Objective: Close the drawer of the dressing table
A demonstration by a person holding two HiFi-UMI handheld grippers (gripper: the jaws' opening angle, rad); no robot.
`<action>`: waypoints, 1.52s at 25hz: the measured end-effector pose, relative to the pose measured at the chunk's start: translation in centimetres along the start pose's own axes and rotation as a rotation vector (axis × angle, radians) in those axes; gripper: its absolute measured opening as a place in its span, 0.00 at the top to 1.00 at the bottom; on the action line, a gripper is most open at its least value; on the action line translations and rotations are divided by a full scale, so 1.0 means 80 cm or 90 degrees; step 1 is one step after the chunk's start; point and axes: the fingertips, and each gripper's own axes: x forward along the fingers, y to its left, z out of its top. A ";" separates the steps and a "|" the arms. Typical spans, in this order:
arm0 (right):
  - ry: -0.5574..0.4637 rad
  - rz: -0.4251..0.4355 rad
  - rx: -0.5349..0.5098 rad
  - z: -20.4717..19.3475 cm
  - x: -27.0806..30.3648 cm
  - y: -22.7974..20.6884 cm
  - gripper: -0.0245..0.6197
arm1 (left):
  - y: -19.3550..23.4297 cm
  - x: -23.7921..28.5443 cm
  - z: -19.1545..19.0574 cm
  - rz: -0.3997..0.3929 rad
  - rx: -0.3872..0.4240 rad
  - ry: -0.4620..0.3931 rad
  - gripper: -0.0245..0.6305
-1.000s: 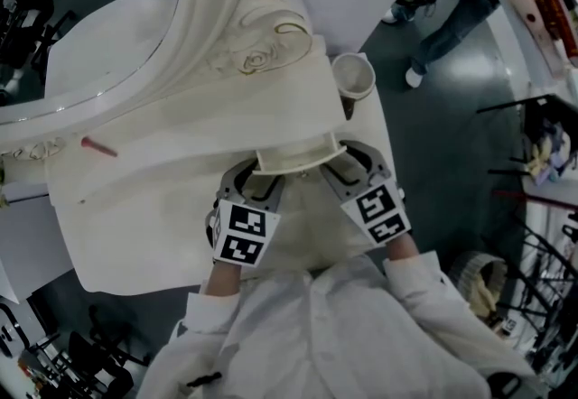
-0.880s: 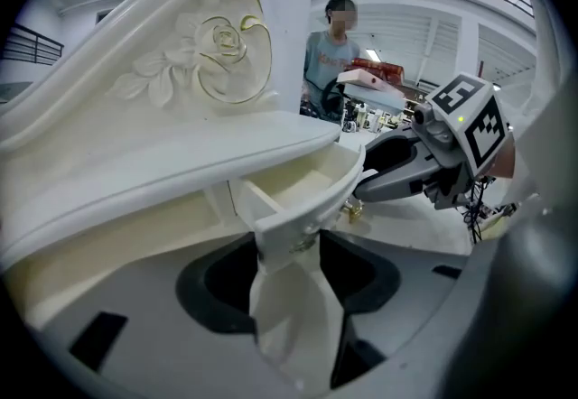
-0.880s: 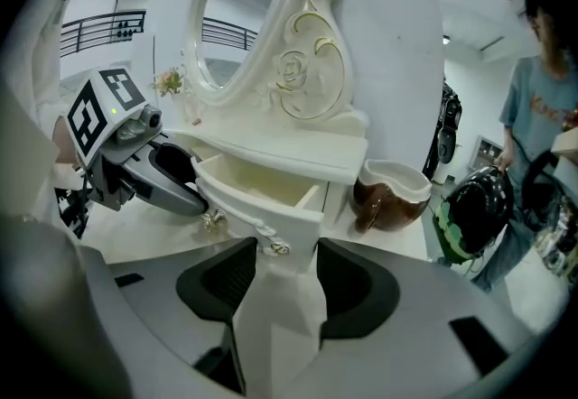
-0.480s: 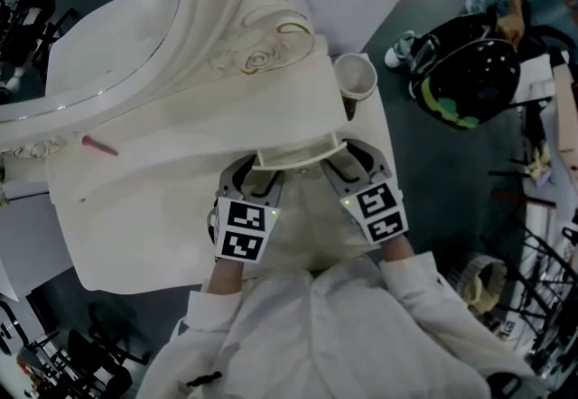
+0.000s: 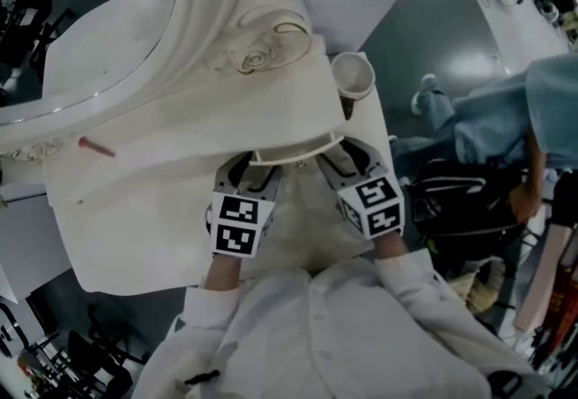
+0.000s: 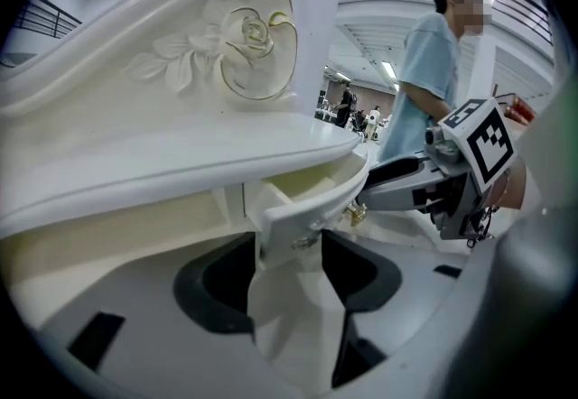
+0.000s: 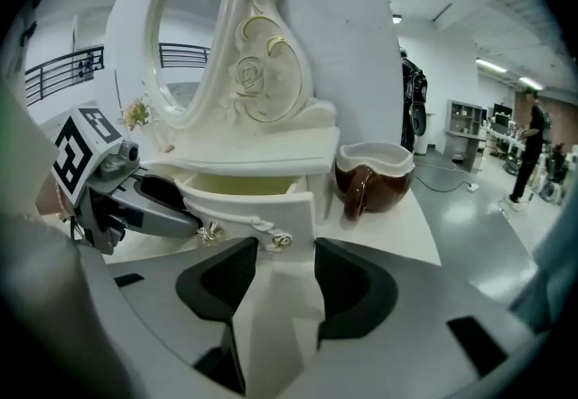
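The cream dressing table (image 5: 181, 199) has a small curved drawer (image 5: 298, 152) under its raised shelf, standing slightly out. Both grippers meet its front. My left gripper (image 5: 256, 173) is at the drawer's left end; in the left gripper view that corner (image 6: 287, 218) lies between its jaws (image 6: 289, 239), which are opening, with no pad pressing on it. My right gripper (image 5: 332, 162) is at the right end, open. In the right gripper view the drawer front (image 7: 257, 208), with its gold knob (image 7: 213, 231), stands just past the fingertips (image 7: 286, 248).
A brown cup with a white inside (image 5: 353, 75) (image 7: 375, 176) stands on the table right of the drawer. A red stick (image 5: 97, 147) lies far left. The carved mirror frame (image 5: 217, 18) rises behind. A person in light blue (image 5: 506, 135) bends over a black bag at the right.
The drawer has slid a little further under the shelf, both grippers following it. At the right, a person with a black bag has moved nearer.
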 end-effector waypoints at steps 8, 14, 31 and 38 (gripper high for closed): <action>-0.005 0.002 0.008 0.007 0.004 0.000 0.66 | 0.007 0.000 0.006 0.017 -0.008 -0.011 0.64; -0.012 -0.005 0.023 0.013 0.008 -0.001 0.66 | 0.014 0.002 0.011 0.027 -0.008 -0.016 0.62; -0.031 -0.015 0.046 0.032 0.022 -0.007 0.66 | 0.036 0.008 0.028 0.065 -0.038 -0.039 0.62; -0.040 -0.017 0.053 0.036 0.026 -0.008 0.66 | 0.041 0.007 0.031 0.076 -0.044 -0.050 0.62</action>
